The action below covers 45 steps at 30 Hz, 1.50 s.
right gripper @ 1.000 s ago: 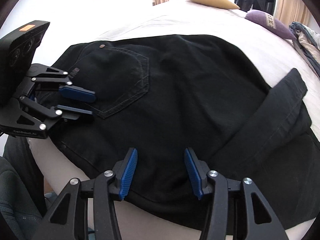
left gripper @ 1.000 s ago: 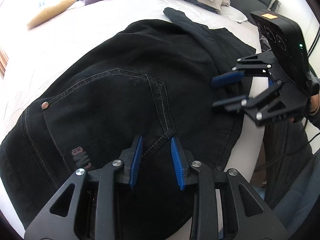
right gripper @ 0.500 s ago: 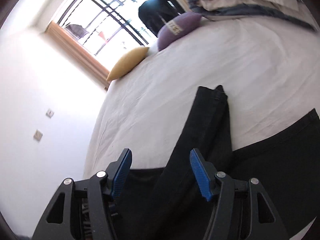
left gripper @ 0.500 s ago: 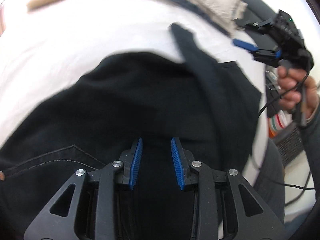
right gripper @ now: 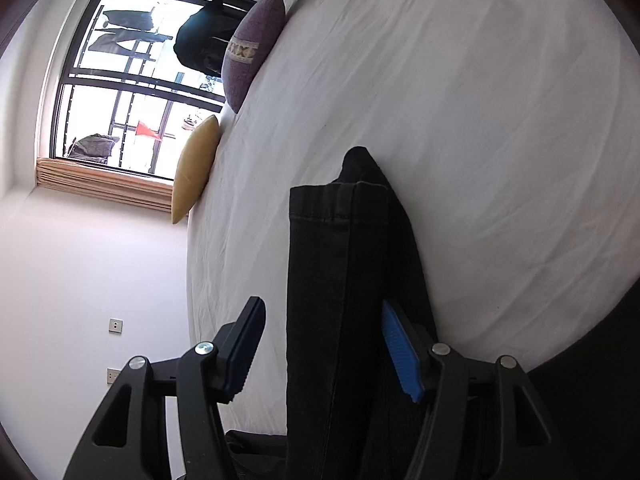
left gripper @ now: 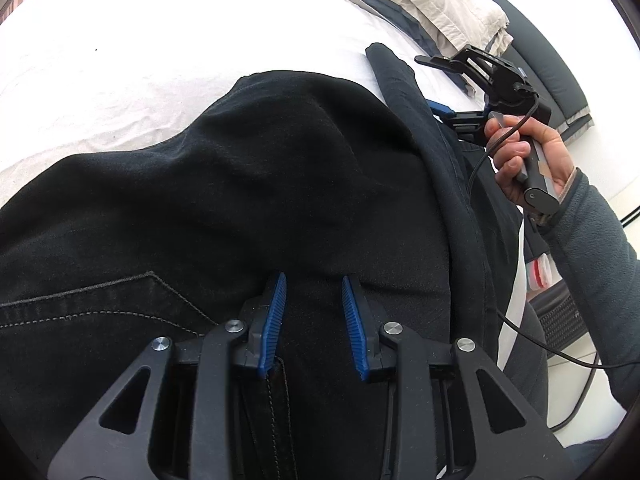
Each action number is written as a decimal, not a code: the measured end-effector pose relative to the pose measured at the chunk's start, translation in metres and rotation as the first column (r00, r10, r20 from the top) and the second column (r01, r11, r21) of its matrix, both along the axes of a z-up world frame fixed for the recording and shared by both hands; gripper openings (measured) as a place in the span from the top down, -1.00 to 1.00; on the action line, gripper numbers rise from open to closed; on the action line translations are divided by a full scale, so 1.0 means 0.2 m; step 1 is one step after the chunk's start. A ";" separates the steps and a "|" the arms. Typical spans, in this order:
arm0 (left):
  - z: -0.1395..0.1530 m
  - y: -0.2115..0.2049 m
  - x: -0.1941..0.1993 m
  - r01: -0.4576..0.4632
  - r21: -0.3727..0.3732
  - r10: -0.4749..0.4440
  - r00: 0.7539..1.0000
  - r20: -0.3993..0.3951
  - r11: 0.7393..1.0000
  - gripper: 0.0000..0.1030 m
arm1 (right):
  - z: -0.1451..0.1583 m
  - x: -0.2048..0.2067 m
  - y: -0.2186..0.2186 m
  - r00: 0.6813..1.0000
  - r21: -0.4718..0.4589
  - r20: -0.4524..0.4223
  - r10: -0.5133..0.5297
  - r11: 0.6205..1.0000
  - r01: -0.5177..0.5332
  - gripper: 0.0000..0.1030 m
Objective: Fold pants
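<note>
Black pants (left gripper: 256,184) cover the bed (left gripper: 120,52); left claw (left gripper: 314,322) and right claw (right gripper: 324,352) both gape, unclenched.

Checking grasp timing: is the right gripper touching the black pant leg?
Cannot tell. Right wrist view: right gripper is open, straddling the pant leg; one blue pad meets its edge.

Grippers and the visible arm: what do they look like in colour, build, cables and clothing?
Both the left gripper and the right gripper are matte black linkage frames with triangular cut-outs and silver pivot screws. Their fingers carry ribbed blue pads. The right hand is bare and grips a black and grey handle; a thin black cable trails from it. The sleeve is grey-blue fleece.
</note>
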<state>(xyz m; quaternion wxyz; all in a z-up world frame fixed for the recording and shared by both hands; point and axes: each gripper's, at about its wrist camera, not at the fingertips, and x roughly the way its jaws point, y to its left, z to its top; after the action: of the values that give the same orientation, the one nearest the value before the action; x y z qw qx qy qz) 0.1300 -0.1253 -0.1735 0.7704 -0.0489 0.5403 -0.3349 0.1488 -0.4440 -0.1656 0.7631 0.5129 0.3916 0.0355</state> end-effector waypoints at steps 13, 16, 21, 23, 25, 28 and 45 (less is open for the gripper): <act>0.00 -0.05 -0.03 0.002 0.025 -0.003 1.000 0.029 1.000 0.45 | 0.07 0.10 0.00 0.998 -0.101 0.041 0.041 0.994 -0.036 0.86; 0.00 -0.05 -0.03 -0.009 0.026 0.008 1.000 0.027 1.000 0.45 | 0.19 0.04 -0.01 0.995 -0.160 0.100 0.029 0.987 -0.013 0.92; 0.01 -0.06 -0.05 -0.040 0.033 0.039 0.999 0.023 0.999 0.45 | 0.38 -0.16 -0.14 0.983 -0.205 0.178 -0.041 0.976 0.077 0.92; 0.01 -0.06 -0.05 -0.050 0.042 0.049 0.999 0.023 0.998 0.45 | 0.44 -0.27 -0.22 0.975 -0.208 0.207 -0.082 0.970 0.126 0.93; 0.02 -0.07 -0.05 -0.064 0.048 0.063 0.998 0.020 0.997 0.45 | 0.48 -0.39 -0.28 0.966 -0.209 0.227 -0.122 0.963 0.170 0.93; 0.02 -0.08 -0.06 -0.085 0.056 0.084 0.996 0.022 0.995 0.45 | 0.50 -0.59 -0.37 0.953 -0.216 0.249 -0.172 0.950 0.228 0.93; 0.01 -0.09 -0.17 -0.097 0.055 0.091 0.991 0.099 0.994 0.45 | 0.00 -1.37 -0.51 0.876 -0.189 0.095 -0.472 0.856 0.482 0.93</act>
<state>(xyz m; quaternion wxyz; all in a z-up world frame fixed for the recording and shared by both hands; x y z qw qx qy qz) 0.0957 -0.1436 -0.1713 0.8118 -0.0351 0.5092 -0.2838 -0.1244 -0.5459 -0.1663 0.8058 0.5107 0.2366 -0.1839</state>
